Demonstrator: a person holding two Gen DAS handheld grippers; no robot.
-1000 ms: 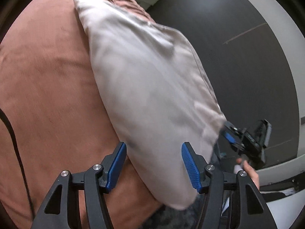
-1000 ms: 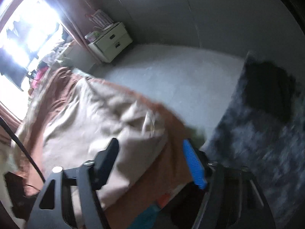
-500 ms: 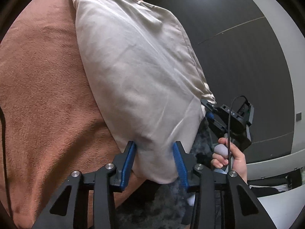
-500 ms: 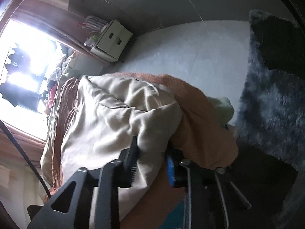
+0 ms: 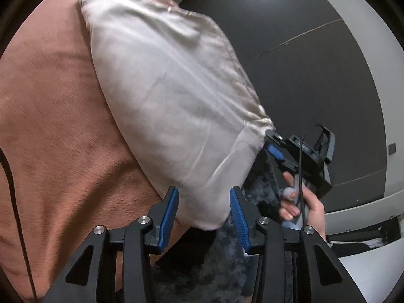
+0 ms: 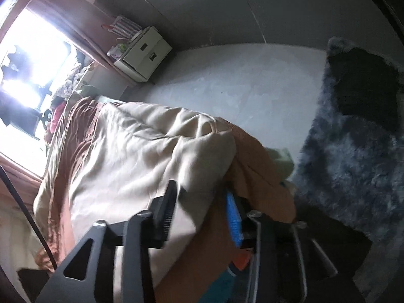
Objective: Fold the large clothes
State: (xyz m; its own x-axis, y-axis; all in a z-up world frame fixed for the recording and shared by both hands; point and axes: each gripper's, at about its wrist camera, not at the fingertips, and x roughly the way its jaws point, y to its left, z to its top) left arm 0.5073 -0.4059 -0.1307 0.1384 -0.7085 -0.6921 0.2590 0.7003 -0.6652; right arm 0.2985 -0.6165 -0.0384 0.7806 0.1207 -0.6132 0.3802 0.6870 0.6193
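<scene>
Left wrist view: beige satin garment [image 5: 171,101] lies on rust bedspread [image 5: 50,126] at bed's near edge. Left gripper [image 5: 204,210] jaws straddle near corner, grip uncertain. Right gripper [image 6: 199,210] jaws just reopened, fabric between. Step: corner pickup. Next: clamp firmly, lift together.

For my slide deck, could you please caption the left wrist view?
Left gripper at the corner of a beige garment lying on a rust blanket.
</scene>
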